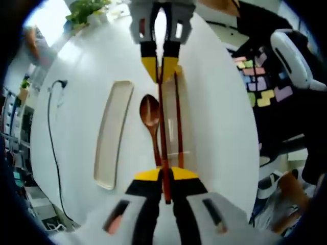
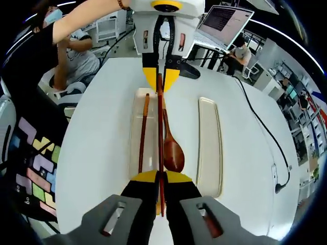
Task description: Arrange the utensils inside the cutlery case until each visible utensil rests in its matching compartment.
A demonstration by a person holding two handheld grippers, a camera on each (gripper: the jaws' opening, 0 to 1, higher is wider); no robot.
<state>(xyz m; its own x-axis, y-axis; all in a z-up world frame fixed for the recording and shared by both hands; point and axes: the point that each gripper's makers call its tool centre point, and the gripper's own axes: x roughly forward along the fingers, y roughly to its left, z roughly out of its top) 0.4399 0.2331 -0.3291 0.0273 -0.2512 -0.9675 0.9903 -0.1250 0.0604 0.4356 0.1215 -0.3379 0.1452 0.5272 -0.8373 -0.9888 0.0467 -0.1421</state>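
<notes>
— Left gripper view first: what's held between them?

— One long dark-red wooden chopstick [image 1: 162, 127]. The left gripper [image 1: 166, 176] has its yellow-tipped jaws clamped on one end, and the right gripper [image 1: 160, 69], facing it across the white round table [image 1: 76, 153], has its jaws closed on the other end.

— And the case?

— The clear, long plastic cutlery case [image 2: 137, 138] lies right under that stick, its length running the same way as the stick. A second dark-red chopstick [image 2: 143, 132] already rests inside it, parallel. The brown wooden spoon [image 2: 172, 150] lies just beside the case, bowl toward the right gripper [image 2: 160, 178], its handle slipping under the held stick.

— The cream oblong lid [image 2: 209, 148]?

— Beyond the spoon from the case, flat on the table.

— So what matters next?

— I'd say alignment. The stick seems to sit along the case's spoon-side edge, so both ends likely need nudging toward the resting chopstick before lowering together. Neither hand is nearer; each has an end.
</notes>
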